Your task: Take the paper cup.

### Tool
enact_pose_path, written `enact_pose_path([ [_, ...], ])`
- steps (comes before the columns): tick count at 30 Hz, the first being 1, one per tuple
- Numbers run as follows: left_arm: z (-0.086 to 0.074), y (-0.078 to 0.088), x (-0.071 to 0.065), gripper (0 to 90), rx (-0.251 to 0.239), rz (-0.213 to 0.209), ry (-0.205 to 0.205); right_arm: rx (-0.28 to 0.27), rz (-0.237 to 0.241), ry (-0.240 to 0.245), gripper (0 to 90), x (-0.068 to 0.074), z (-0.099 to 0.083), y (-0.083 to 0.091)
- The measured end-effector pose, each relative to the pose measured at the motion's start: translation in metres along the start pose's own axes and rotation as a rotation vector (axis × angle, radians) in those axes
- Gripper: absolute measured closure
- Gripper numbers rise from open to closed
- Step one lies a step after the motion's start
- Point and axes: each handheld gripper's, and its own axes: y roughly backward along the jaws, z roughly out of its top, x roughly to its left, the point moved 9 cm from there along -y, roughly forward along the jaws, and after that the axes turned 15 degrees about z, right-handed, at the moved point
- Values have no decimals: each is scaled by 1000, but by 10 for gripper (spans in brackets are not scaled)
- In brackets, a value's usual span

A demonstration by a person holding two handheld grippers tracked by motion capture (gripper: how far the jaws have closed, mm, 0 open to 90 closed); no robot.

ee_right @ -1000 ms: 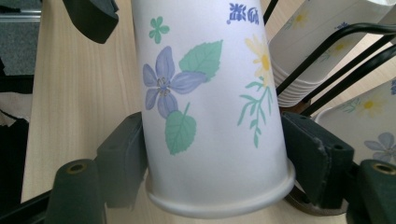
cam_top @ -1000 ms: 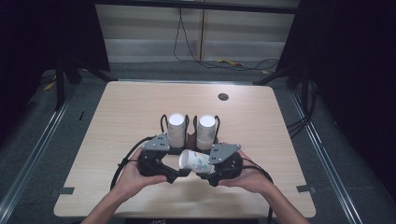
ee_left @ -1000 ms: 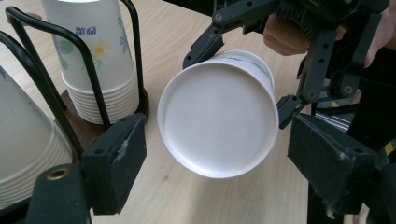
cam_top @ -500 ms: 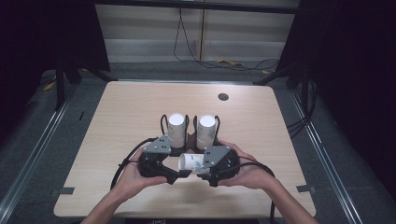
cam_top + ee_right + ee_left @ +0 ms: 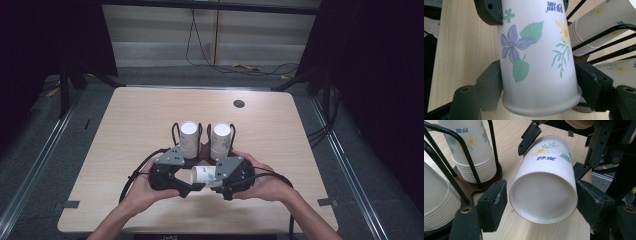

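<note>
A white paper cup (image 5: pixel 204 173) printed with flowers lies on its side between my two grippers, above the near part of the table. My right gripper (image 5: pixel 537 67) is shut on the cup (image 5: pixel 536 37) just behind its rim. From the opposite side my left gripper (image 5: pixel 541 186) straddles the cup's base (image 5: pixel 544 197). Its jaws have just been closing. One pad meets the wall and the other stands a sliver off. In the high view, left gripper (image 5: pixel 196 178) and right gripper (image 5: pixel 213 175) face each other.
Two stacks of upside-down cups (image 5: pixel 189 136) (image 5: pixel 220 137) stand in black wire holders just beyond the grippers. One stack (image 5: pixel 474 152) is close to the left jaws. A round hole (image 5: pixel 239 104) sits in the wooden table (image 5: pixel 140 115) at the far right.
The left jaws have closed in around the cup's base. The cup, earlier tilted up in the right gripper, now lies level between both grippers. The hands have drawn closer.
</note>
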Motion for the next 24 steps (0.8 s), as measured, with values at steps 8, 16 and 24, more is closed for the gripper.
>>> enact_pose_path([
  [8,-5,-4,-3,301,16,-15,-24,33,7,21,278,1,-1,-2],
  [16,-8,-6,-4,305,28,-28,-34,90,14,49,282,2,-3,-3],
  [24,-12,-6,-7,343,55,-44,-59,134,31,72,285,4,-3,-6],
])
